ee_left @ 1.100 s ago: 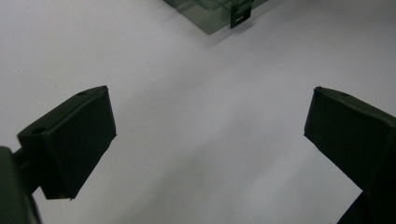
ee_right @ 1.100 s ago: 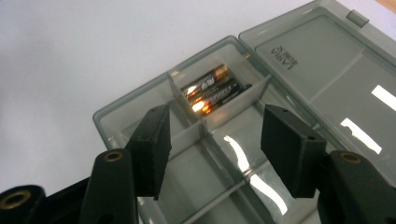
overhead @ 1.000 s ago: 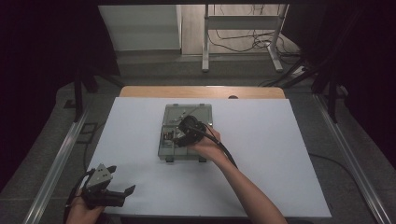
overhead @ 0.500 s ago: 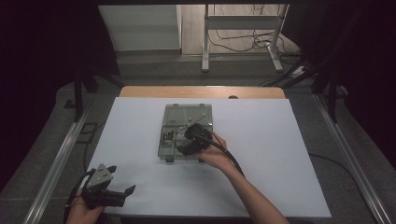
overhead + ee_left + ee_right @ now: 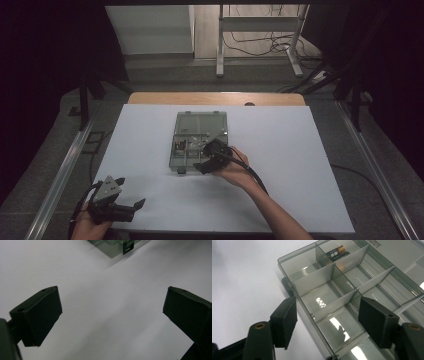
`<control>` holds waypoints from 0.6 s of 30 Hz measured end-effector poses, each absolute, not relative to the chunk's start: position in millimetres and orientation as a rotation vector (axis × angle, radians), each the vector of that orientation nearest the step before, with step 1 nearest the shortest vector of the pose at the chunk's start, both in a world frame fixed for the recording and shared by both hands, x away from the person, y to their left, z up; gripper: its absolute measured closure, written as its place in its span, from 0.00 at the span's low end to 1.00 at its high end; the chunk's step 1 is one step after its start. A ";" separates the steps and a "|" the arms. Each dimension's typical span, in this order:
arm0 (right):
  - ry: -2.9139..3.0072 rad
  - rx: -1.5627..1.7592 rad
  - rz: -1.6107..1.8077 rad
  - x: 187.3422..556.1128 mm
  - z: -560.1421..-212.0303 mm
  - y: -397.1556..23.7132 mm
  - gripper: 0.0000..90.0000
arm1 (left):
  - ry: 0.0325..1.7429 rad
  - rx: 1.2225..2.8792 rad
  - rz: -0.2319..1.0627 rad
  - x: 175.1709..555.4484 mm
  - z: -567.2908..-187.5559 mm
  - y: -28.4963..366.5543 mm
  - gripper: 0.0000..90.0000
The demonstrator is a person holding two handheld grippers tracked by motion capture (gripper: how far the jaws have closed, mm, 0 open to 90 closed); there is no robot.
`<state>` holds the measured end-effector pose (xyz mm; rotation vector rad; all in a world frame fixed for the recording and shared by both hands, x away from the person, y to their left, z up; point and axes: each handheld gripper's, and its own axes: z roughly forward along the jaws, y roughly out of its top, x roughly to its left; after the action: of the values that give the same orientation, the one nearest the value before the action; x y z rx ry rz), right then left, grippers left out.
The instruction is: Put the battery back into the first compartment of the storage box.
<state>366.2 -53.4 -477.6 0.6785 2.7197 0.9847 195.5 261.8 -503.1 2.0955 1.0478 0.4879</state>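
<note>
A clear grey compartment box (image 5: 197, 131) lies open in the middle of the white table. One far compartment holds a battery (image 5: 337, 254); the compartments close to the jaws look empty. My right gripper (image 5: 204, 161) hovers over the box's near right part. Its jaws have just been opening and now stand open astride the box's front wall (image 5: 312, 315), one outside over the table and one above a compartment, holding nothing. My left gripper (image 5: 122, 205) rests at the table's near left corner, open wide over the bare surface (image 5: 112, 297), well apart from the box corner (image 5: 117, 246).
The white table top (image 5: 300, 165) has a wooden strip (image 5: 215, 98) along its far edge. Metal rails (image 5: 60, 175) run down both sides. Behind the table stand a frame's legs and loose cables (image 5: 260, 45) on the floor.
The right hand has drawn its gripper from the box's middle toward the box's near edge. The left gripper has stayed put.
</note>
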 end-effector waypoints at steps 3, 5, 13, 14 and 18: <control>2.716 0.681 1.000 364.5 -474.8 -54.5 0.33 | 1.048 2.096 0.487 195.5 -503.2 261.7 0.03; 2.715 0.676 1.002 363.0 -473.2 -55.3 0.33 | 1.049 2.095 0.488 195.5 -503.1 261.6 0.03; 2.704 0.684 1.010 357.1 -467.5 -63.5 0.31 | 1.050 2.094 0.487 195.5 -503.1 261.7 0.03; 2.702 0.688 1.013 356.8 -466.5 -65.0 0.30 | 1.051 2.093 0.487 195.6 -503.2 261.7 0.03; 2.699 0.707 1.029 355.2 -462.7 -72.4 0.29 | 1.052 2.090 0.484 195.7 -503.2 261.9 0.03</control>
<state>355.2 -72.4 -462.7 0.7070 2.6987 1.0286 195.7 261.9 -503.2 2.0901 1.0517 0.4839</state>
